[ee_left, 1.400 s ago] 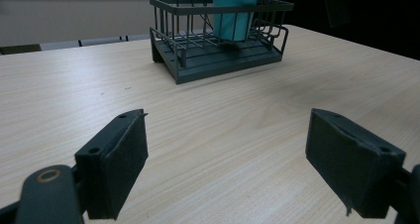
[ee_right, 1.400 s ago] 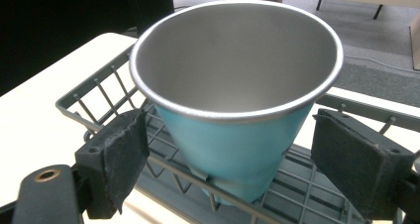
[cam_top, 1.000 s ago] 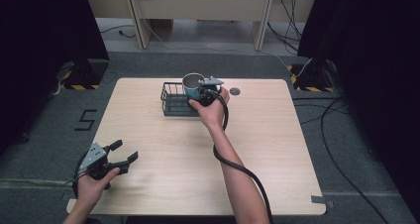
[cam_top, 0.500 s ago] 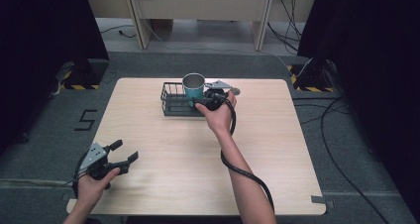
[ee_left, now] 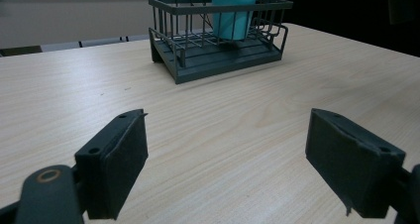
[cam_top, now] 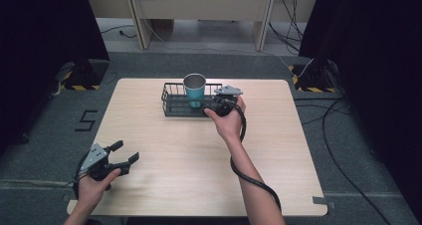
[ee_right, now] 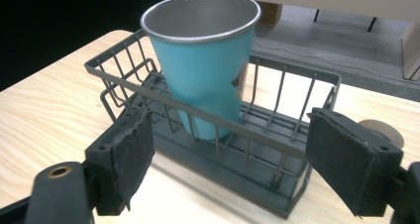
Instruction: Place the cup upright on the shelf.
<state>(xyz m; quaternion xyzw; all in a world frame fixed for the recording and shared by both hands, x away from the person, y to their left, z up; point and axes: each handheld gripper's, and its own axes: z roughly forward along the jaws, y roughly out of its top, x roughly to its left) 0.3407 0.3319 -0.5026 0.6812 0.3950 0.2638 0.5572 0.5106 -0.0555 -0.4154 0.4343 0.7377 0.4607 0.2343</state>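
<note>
The right hand-held gripper (cam_top: 217, 104) sits at the far middle of the bench (cam_top: 199, 185), just beside the right end of a dark wire basket (cam_top: 175, 104). Its jaws are spread wide and hold nothing; in the right gripper view the two black pads stand on either side of the basket's near wall, with open air between them. A teal cup (ee_right: 203, 65) with a bare metal inside stands upright in the basket, leaning slightly, its rim well above the wire rail. A small round brown object (ee_right: 384, 131) lies on the bench beyond the basket's right end; what it is cannot be told.

The left hand-held gripper (cam_top: 119, 153) rests at the near left corner of the bench, well apart from the basket, jaws also wide and empty, pointed toward the basket.

Judging from this, the cup is already placed in the basket and freed from any grip, so the main work looks done. What seems left is drawing the right hand-held gripper away from the basket.
</note>
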